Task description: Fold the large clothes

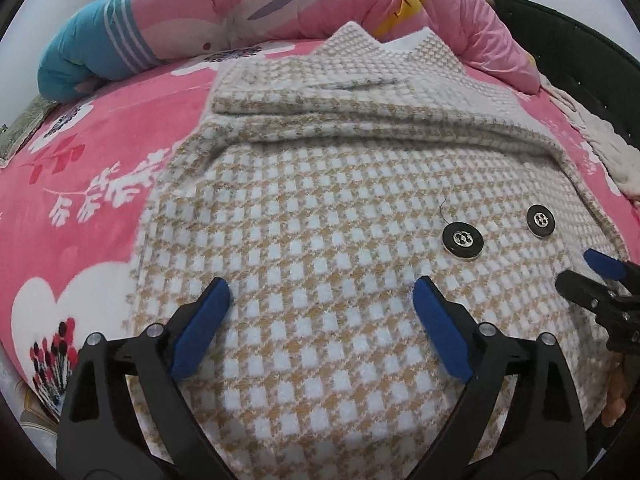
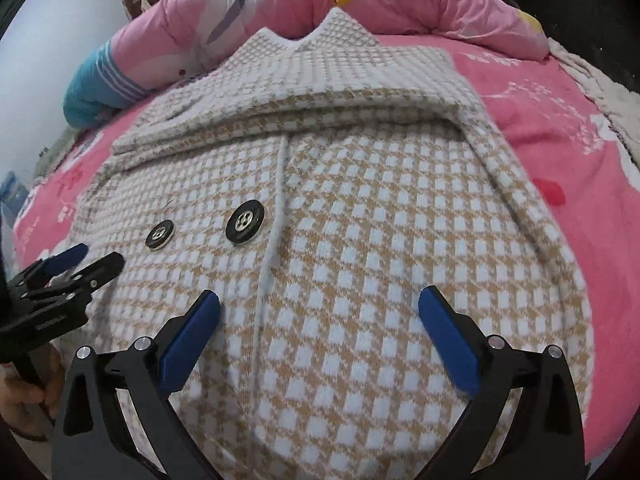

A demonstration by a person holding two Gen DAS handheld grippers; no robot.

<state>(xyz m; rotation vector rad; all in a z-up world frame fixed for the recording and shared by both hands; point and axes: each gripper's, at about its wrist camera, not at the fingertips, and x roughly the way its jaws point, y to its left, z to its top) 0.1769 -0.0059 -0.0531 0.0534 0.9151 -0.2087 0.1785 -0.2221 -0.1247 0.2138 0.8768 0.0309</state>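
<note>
My left tool [image 1: 322, 296] and my right tool [image 2: 320, 308] both hang over the near part of the houndstooth coat [image 1: 320, 208], each with its blue pads spread wide and nothing between them. In the right wrist view the left tool [image 2: 86, 258] shows at the left edge, just beside the coat's two black buttons [image 2: 245, 224].

The coat lies flat on the pink floral bedspread [image 1: 92, 184], collar points toward the rolled pink quilt [image 1: 240, 4] at the head of the bed. Its sleeves look already brought across the chest, making a thick band [image 1: 360, 120] below the collar, so I judge the side folds done and the long fold from hem to collar still to come.

This cloth looks like thick, fuzzy wool: heavy for its size, soft but with body, not slippery. I expect it to bend in a broad curve rather than a sharp crease, and the stacked sleeve band to resist folding. A pinch on one layer in the middle would only raise a tent. Better to take the near hem at its two corners, one tool on each, biting through all layers, clear of the buttons and the front edge seam [image 2: 276, 216].
</note>
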